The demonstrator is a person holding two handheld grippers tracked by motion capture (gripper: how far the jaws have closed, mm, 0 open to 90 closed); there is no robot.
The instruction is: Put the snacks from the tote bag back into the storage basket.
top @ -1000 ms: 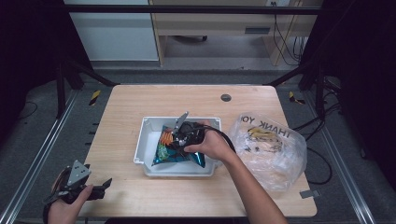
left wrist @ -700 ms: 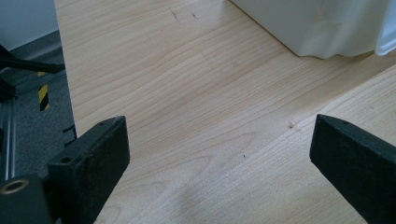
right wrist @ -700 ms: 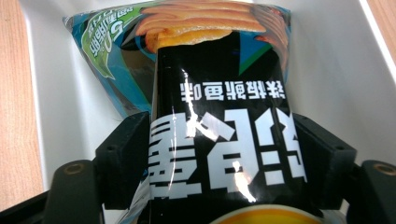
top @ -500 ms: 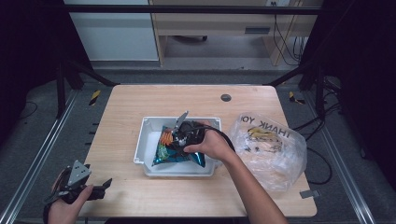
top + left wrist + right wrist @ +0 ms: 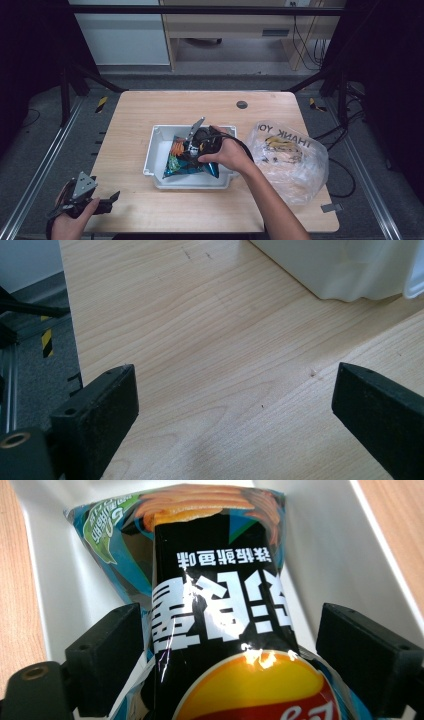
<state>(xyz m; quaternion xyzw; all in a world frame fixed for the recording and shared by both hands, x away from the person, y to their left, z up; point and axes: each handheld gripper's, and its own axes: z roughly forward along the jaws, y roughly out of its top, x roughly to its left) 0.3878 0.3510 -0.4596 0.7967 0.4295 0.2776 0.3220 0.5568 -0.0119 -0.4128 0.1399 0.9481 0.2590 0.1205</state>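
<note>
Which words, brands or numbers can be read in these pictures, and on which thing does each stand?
"THANK YO", upside down: clear plastic bag, rest of the print folded away.
White Chinese characters, upside down: chip bag in the white tray; too warped to transcribe surely.
Red brand logo at its lower edge: cut off, unreadable.

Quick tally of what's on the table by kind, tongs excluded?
White plastic rectangular tray: 1
Blue and black foil chip bag in the tray: 1
Clear plastic "THANK YOU" carrier bag, contents unclear: 1
Total: 3
</note>
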